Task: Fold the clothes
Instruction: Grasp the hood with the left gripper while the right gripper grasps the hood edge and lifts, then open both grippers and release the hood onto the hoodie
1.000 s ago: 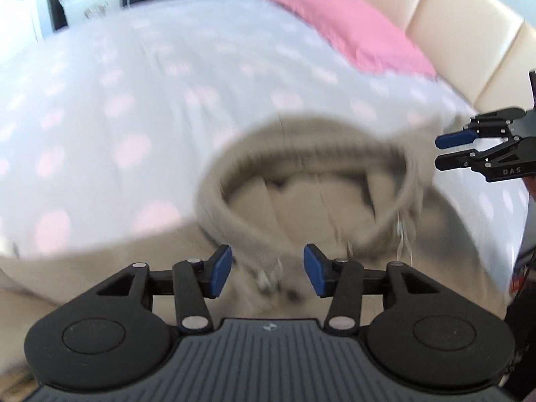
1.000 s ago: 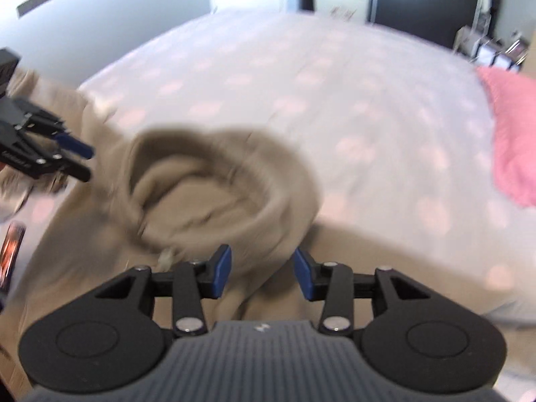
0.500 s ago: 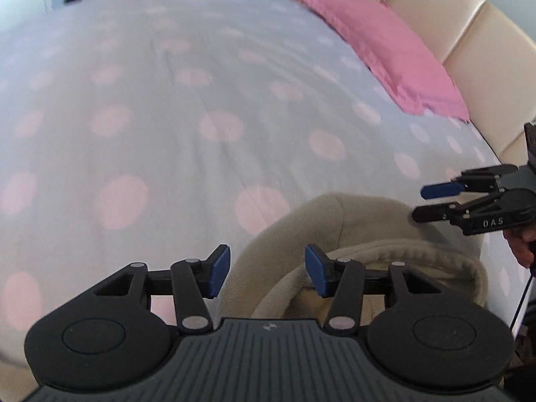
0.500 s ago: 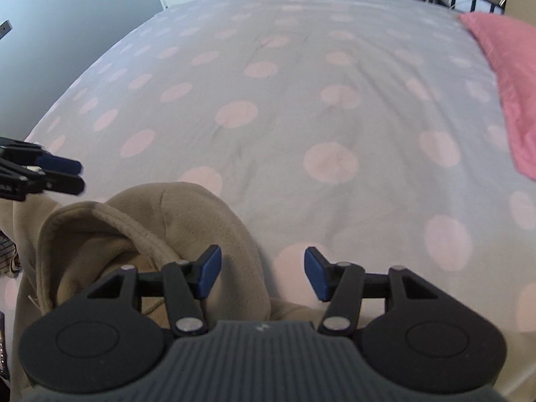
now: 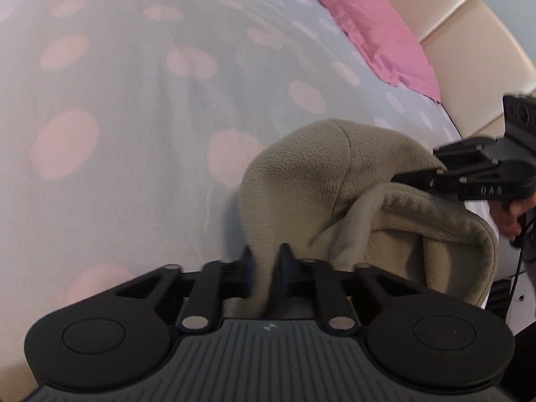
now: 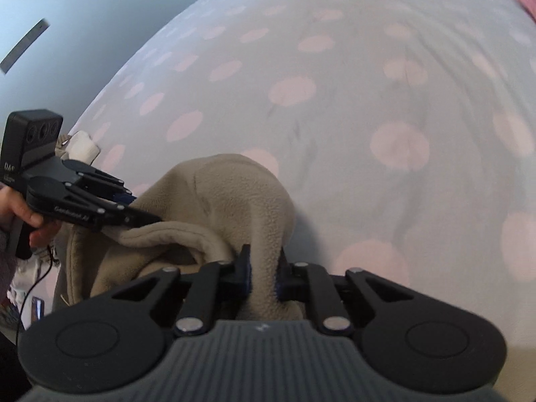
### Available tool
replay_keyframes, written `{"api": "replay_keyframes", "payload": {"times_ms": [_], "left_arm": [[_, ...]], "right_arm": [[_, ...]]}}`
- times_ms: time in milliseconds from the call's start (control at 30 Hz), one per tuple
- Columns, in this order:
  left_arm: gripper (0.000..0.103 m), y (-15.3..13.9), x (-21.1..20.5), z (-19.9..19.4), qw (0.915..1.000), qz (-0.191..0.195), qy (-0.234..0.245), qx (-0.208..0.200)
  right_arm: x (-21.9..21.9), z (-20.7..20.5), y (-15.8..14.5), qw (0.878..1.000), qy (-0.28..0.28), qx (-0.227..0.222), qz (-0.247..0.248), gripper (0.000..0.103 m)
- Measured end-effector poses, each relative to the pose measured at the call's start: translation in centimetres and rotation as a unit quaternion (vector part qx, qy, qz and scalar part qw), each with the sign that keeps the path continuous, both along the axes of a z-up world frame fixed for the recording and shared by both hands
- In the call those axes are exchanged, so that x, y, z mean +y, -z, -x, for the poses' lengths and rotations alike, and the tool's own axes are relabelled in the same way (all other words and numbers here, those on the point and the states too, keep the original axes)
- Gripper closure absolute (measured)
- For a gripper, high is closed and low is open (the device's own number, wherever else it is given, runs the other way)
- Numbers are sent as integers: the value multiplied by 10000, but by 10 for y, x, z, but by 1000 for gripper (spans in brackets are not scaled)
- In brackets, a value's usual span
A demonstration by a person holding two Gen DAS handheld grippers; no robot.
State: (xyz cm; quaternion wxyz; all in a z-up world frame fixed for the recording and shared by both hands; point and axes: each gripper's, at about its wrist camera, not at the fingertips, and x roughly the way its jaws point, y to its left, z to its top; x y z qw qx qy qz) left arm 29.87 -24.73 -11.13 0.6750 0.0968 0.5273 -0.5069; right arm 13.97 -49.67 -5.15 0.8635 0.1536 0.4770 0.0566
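Beige fleece hoodie [image 5: 321, 181] is bunched on the polka-dot bedspread [image 5: 127, 127], pinched at its hood by left gripper [image 5: 264, 268] and right gripper [image 6: 263, 268], jaws just closed on fabric, pink pillow [image 5: 375, 30] beyond.

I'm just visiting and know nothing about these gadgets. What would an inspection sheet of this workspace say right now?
Surface: bed cover, pale with pink dots.
Job's things: beige fleece hoodie, bunched at the near edge.
Clutter: pink pillow; small white item at the bed's edge.
Grippers: left gripper and right gripper have just closed, each pinching hoodie fabric.
Cables: thin black cable under the left hand.
Surroundings: cream padded headboard; grey wall.
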Motion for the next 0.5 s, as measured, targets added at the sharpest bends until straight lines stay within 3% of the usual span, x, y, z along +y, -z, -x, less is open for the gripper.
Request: {"api": "replay_keyframes", "payload": {"times_ms": [100,200,367,467,500], "left_arm": [[96,-46,-1,-7,9983,240,-48,-538],[97,-97,-5,-20,9910,508,-318,-1194],[97,-154,-25,-44,9676,732,-961,-2217],[97,-167,-40,-62,9503,893,-1371,-2649],[97,-166,-47,-69,9480,867,-1448,-2700]], "right_arm": [[-2,-11,-39,9986,-90,-241,471,89],[0,-29,-77,9926,-69,-618,1039,89],[-4,-66,-131,9709,350,-1453,1870,89],[-8,-93,-149,9528,705,-1892,2269,89],[-8,-103,-152,9460,787,-2010,2418,89]]}}
